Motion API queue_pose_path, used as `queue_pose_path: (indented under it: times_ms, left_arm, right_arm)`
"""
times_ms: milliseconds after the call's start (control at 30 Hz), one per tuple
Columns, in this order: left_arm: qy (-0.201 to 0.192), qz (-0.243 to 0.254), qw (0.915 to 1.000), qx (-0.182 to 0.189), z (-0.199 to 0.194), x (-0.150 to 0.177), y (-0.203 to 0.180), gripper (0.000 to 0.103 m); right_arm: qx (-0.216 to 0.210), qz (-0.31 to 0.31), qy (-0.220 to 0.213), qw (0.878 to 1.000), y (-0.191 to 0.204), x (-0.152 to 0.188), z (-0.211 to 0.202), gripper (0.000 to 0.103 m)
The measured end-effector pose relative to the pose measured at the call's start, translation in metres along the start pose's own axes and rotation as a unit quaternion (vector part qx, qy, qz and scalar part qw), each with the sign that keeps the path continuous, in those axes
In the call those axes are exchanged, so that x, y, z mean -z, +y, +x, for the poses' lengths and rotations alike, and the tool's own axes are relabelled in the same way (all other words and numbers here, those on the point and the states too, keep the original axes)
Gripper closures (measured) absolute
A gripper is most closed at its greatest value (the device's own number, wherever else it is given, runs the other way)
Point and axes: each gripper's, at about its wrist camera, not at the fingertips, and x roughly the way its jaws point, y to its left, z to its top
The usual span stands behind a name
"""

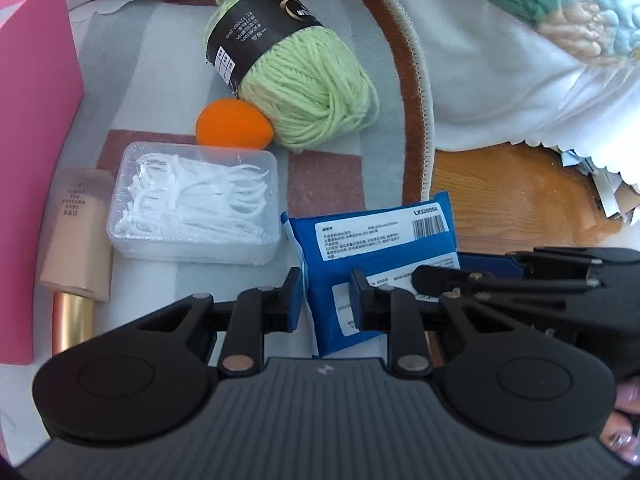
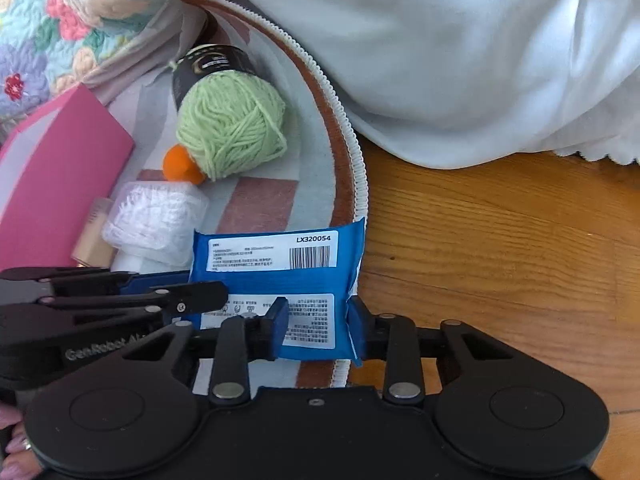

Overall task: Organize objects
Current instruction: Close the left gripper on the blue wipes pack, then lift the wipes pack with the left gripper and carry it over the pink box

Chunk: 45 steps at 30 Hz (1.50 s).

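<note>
Two tools on one blue packet (image 2: 280, 276): left tool (image 1: 326, 300) clamps its near-left part, right tool (image 2: 318, 328) clamps its near-right end. Packet lies at rug edge (image 2: 352, 152), half over wood floor (image 2: 500, 260). I judge: lift both together, keep level. Floss box (image 1: 192, 204) close on left; open room only to right.

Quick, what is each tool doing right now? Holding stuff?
Left tool: closed on the blue pack's left end.
Right tool: closed on the same blue pack's right end.
</note>
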Motion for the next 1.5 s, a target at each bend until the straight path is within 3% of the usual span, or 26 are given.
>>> queue_pose_path:
  times_ms: [100,233,333,433,567,733,1167,1300,1500]
  left_arm:
    - [0.003,-0.017,0.9998,0.008,0.001,-0.001,0.002,0.08]
    - [0.014,-0.031,0.9992,0.021,0.0,-0.005,0.007,0.081]
    - [0.024,-0.039,0.9987,0.021,-0.003,-0.007,0.006,0.081]
    - [0.019,-0.026,0.9995,-0.004,-0.011,-0.007,0.0,0.084]
    - [0.017,-0.032,0.9993,0.007,-0.034,-0.003,0.001,0.083]
    - [0.004,-0.011,0.9999,-0.004,-0.085,0.001,-0.008,0.082]
    - [-0.033,0.013,0.9976,-0.059,-0.239,0.003,-0.005,0.081]
    - [-0.039,0.026,0.9968,-0.064,-0.29,0.003,0.0,0.081]
    - [-0.052,0.007,0.9968,-0.059,-0.355,-0.004,0.028,0.08]
  right_arm:
    - [0.011,-0.002,-0.006,1.0,0.004,0.004,-0.002,0.067]
    - [0.014,0.029,-0.011,0.999,-0.001,0.003,-0.001,0.057]
    - [0.014,0.031,-0.012,0.999,0.003,0.001,-0.001,0.06]
    - [0.016,0.039,-0.013,0.999,0.01,0.001,-0.004,0.06]
    - [0.003,0.069,-0.013,0.998,0.014,0.006,-0.016,0.061]
    - [-0.015,0.044,-0.016,0.999,0.031,0.013,-0.05,0.051]
    - [-0.069,-0.017,-0.013,0.997,0.127,0.013,-0.155,0.051]
    - [-0.081,-0.036,-0.018,0.996,0.161,0.016,-0.189,0.051]
    - [-0.089,-0.059,-0.025,0.994,0.208,0.016,-0.228,0.062]
